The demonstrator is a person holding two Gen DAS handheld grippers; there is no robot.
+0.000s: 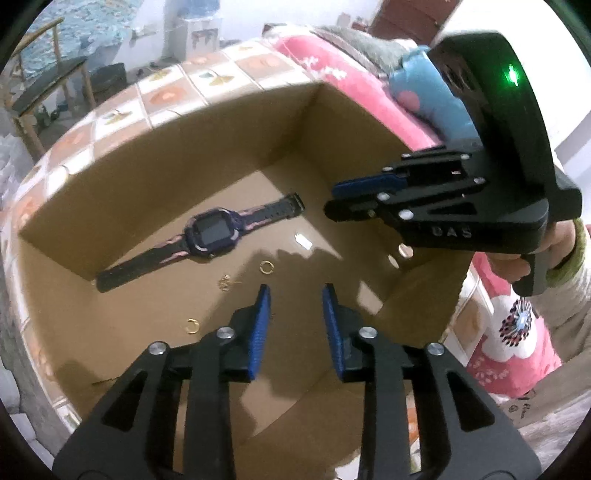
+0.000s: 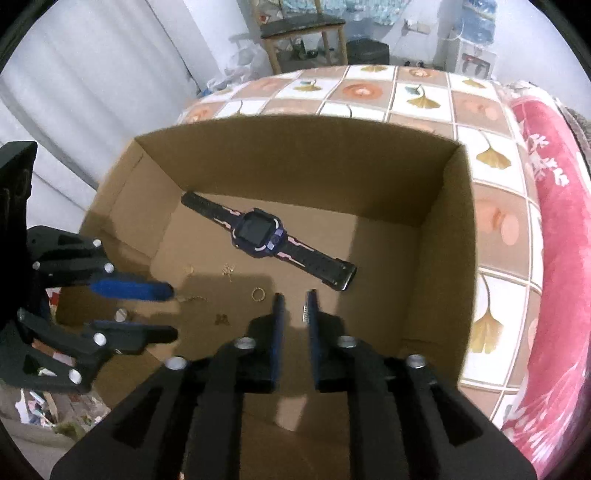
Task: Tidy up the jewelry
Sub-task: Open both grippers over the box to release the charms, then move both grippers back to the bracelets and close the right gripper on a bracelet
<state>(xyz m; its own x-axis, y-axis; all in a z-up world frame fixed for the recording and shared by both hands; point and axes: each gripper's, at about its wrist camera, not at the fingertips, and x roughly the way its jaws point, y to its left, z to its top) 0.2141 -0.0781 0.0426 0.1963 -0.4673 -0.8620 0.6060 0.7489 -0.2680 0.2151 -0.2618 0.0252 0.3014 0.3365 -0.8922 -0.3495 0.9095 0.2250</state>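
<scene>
An open cardboard box holds a purple and black smartwatch lying flat on its floor. Near it lie a gold ring, a small gold earring, a gold hoop and a small silver piece. My left gripper is open and empty above the box floor. My right gripper is open and empty, over the silver piece.
The box sits on a bed with a tiled leaf-pattern cover. A pink blanket lies along the right side. A wooden chair and a white cabinet stand beyond the bed.
</scene>
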